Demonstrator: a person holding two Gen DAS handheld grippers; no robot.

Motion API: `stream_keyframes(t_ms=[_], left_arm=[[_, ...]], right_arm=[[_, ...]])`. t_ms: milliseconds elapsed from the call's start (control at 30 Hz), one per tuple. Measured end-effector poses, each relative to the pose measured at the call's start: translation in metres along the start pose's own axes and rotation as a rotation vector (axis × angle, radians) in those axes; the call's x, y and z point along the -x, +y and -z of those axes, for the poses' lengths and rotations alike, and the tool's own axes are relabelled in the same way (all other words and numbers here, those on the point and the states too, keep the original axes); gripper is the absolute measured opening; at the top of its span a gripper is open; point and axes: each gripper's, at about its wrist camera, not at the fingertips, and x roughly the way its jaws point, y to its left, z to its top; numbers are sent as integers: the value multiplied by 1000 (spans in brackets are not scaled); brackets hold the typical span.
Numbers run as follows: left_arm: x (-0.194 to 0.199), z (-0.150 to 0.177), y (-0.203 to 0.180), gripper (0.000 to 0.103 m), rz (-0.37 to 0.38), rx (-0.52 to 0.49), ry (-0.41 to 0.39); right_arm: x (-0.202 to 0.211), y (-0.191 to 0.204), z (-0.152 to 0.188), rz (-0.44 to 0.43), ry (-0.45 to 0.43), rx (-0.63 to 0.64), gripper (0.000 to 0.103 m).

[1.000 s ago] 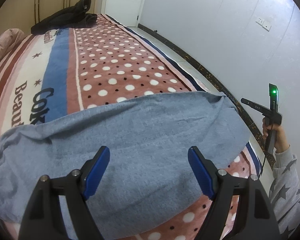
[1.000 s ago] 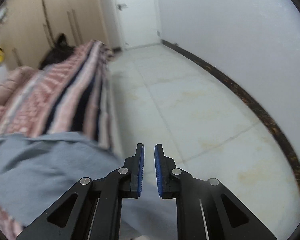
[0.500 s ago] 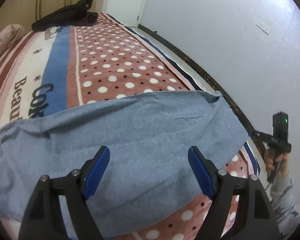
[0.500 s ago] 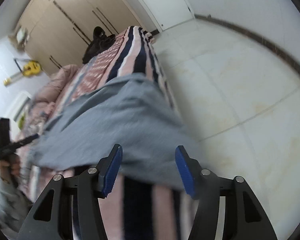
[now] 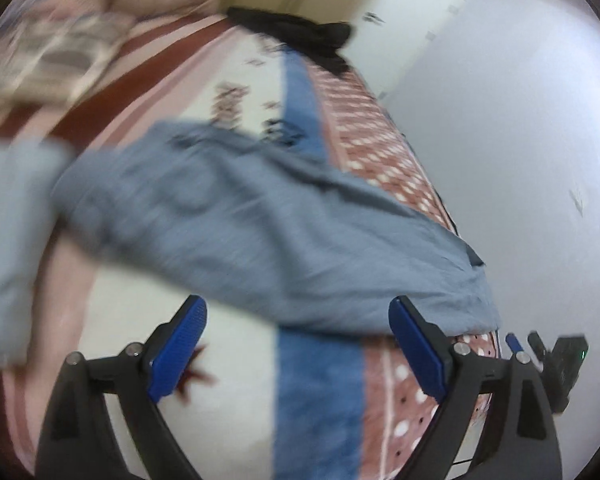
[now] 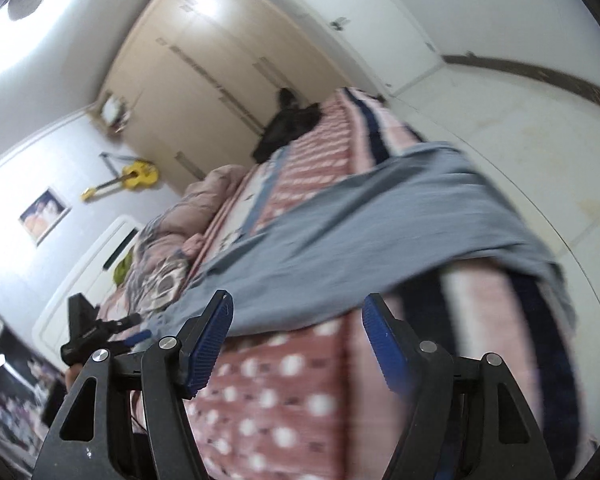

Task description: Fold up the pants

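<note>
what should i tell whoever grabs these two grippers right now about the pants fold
Left gripper: open, holding nothing, over the bedspread just short of the pants.
Right gripper: open, holding nothing, near the bed's side edge, pointed at the pants.
Pants: grey-blue, spread across the bed; one end hangs over the side toward the floor. Both views are motion-blurred, so how many layers lie there is unclear.
Done: pants laid out on the bed, both grippers free.
Left: check the fold state, then probably grip the overhanging end and bring it up over the rest.
</note>
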Motion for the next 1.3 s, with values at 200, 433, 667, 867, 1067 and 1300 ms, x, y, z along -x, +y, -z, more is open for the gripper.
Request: stream_keyframes(t_ms=[200,433,667,867,1067,1300], left_arm=[[-21,6,40,90,20,132,-58],[-49,-26,53,90,-74,198,-173],[-63,-54,69,32,-155,258,-234],[-39,-66,59,8,-149,138,-302],[11,-66,57,8,-118,78,-394],[58,-73,90,7,-160,117,-464]], right_arm=[[-26,56,17,-71,17,78,64],[-37,81,30,41,41,200,64],[-44,82,35,62,75,230,64],[-46,82,37,77,83,229,64],[-41,87,36,99,85,240,64],[-37,100,36,96,82,259,64]])
